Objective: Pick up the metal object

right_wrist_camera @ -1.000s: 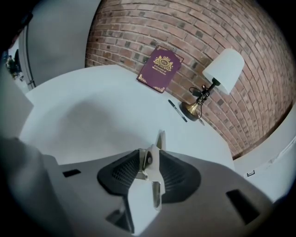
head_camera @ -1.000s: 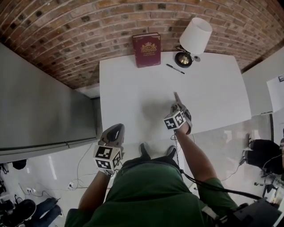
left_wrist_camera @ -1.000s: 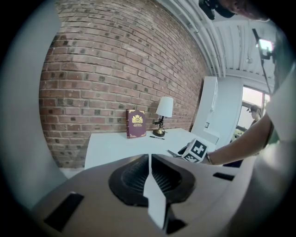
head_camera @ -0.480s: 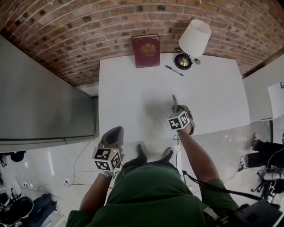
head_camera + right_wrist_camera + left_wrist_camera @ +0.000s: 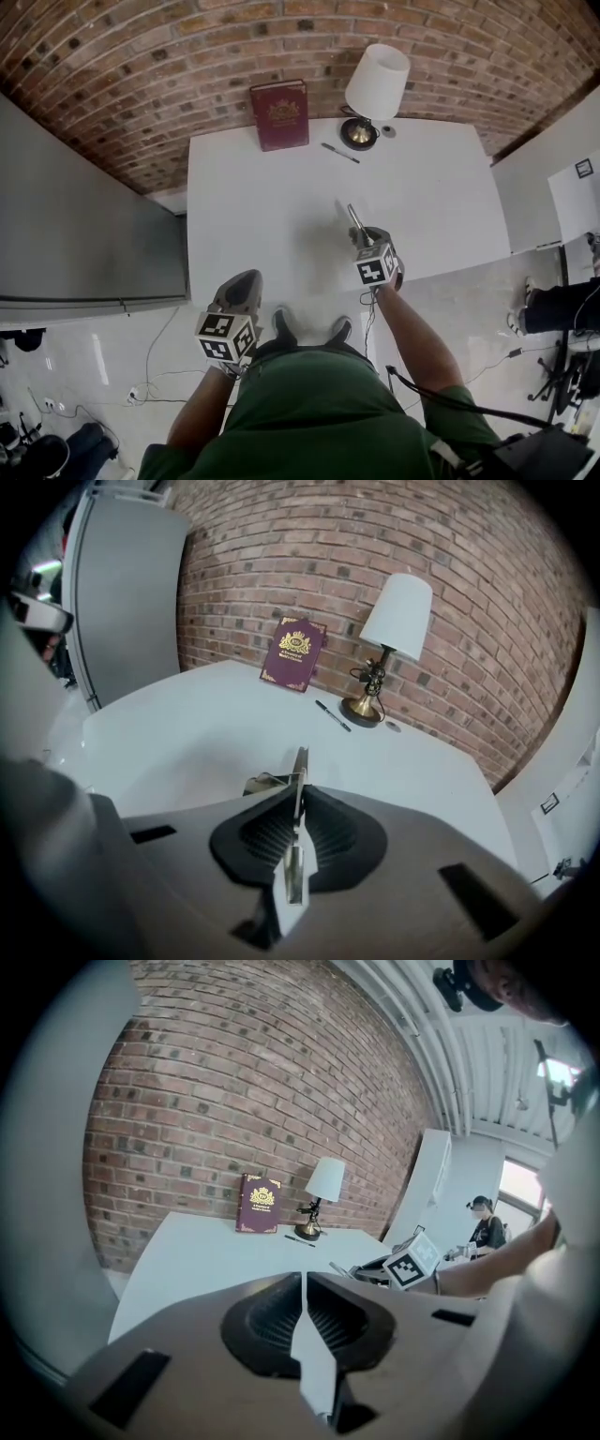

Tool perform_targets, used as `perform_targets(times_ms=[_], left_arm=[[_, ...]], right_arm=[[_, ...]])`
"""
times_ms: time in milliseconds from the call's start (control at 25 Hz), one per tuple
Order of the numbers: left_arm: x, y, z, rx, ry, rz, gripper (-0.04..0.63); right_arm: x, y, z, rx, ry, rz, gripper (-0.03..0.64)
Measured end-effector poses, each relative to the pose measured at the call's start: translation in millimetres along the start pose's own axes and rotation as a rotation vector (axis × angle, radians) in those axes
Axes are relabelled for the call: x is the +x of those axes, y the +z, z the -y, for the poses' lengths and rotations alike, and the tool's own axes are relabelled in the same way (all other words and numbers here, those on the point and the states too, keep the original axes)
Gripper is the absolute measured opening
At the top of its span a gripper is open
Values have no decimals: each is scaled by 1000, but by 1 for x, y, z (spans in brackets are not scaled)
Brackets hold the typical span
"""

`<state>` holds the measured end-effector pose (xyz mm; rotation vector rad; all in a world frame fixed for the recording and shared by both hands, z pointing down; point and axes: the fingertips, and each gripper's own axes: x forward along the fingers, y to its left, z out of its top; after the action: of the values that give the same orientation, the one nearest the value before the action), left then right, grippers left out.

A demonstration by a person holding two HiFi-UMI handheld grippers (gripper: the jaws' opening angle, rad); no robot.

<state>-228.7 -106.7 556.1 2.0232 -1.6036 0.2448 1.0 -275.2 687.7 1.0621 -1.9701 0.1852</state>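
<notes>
right gripper [image 5: 364, 238] has its jaws just about together, they've just been closing, and pinched between the pads is the metal object [image 5: 300, 764], a thin bright strip that pokes out past the fingertips toward the far end of the white tabletop [image 5: 431, 187]. so the grab looks made, and by my read we're at the lift. from the head view the strip sits over the near middle of the tabletop, angled up and away, though whether its low end is fully clear of the surface i can't tell. left gripper [image 5: 304, 1309] hangs off the near edge over the floor, jaws together on nothing, out of the play. far end is quiet: a red book [image 5: 279, 114], a lamp [image 5: 375, 84] and a pen [image 5: 339, 153], all well apart from the action. next move calls for a steady rise with a firm squeeze, because a strip this thin could pivot or slide between the pads if the wrist rolls or the grip eases.
</notes>
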Motion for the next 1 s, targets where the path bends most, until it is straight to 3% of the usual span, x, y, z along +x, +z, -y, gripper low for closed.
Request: perform_targets(times_ms=[360,1000], left_arm=[[17,11,35,-37,-53,32,14],[37,31,67,-26,-110,60,14]], right_arm=[[-39,4,16,101,37,109,20],[-151,83,42,290,156,493,20]])
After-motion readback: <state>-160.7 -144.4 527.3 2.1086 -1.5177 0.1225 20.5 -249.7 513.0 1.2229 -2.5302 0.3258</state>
